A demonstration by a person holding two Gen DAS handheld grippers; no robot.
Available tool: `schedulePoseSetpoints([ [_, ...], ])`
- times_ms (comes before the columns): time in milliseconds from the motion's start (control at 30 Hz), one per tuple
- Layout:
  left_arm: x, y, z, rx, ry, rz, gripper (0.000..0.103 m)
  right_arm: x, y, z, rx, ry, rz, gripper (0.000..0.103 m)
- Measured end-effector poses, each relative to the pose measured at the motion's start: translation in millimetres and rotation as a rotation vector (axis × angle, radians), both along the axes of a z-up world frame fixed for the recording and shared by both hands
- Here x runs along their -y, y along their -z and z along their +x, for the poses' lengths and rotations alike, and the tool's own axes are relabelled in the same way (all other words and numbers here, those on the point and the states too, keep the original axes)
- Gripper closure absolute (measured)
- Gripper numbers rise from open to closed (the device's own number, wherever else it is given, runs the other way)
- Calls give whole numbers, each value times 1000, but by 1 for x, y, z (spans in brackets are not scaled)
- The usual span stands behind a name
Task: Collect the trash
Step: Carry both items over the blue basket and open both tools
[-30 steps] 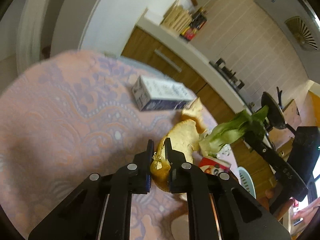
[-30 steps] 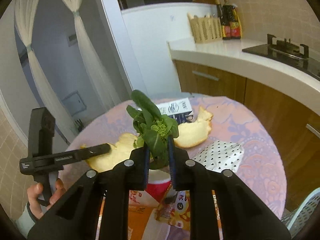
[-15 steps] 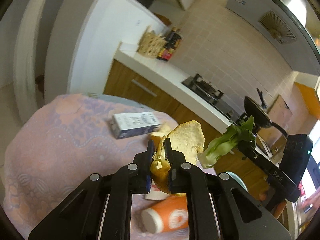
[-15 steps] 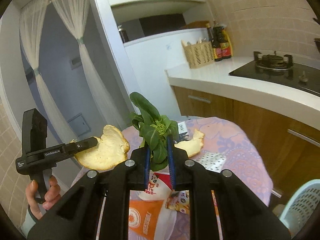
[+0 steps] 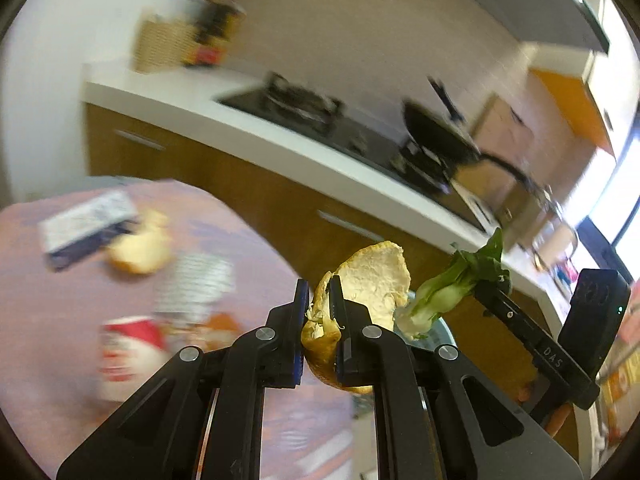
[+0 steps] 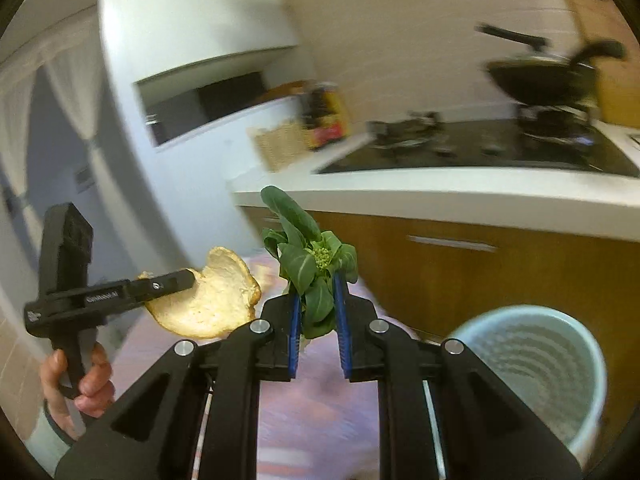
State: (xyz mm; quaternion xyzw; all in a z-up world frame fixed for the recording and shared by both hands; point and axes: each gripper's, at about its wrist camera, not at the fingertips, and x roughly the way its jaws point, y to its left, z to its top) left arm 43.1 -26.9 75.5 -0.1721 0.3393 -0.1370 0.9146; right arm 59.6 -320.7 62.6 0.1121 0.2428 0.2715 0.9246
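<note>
My left gripper (image 5: 319, 289) is shut on a large piece of yellow fruit peel (image 5: 374, 284) and holds it in the air past the table's edge; the peel (image 6: 208, 300) also shows in the right wrist view, held by the left gripper (image 6: 188, 278). My right gripper (image 6: 316, 280) is shut on a green leafy vegetable (image 6: 308, 256), also lifted; it shows in the left wrist view (image 5: 448, 292) beside the peel. A pale blue waste bin (image 6: 536, 364) stands open at the lower right of the right wrist view.
On the round table with a pink cloth (image 5: 48, 312) lie a white and dark carton (image 5: 86, 226), another peel piece (image 5: 138, 248), a dotted packet (image 5: 196, 284) and a red and white cup (image 5: 128, 352). A kitchen counter (image 6: 460, 196) with stove and wok runs behind.
Both grippers have swung right, away from the table towards the counter side, carrying the peel and the vegetable. The blue bin has come into the right wrist view.
</note>
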Motion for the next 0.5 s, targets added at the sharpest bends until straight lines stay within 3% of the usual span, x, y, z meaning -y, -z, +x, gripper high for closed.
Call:
schedulePoseSetpoints([
  [267,106,36,59,-106,184,47,94,77,53,11,-121,210,-41,90],
  [500,159,67,88,-165,223,149,94,100,107,43,-303,282,-77,90],
])
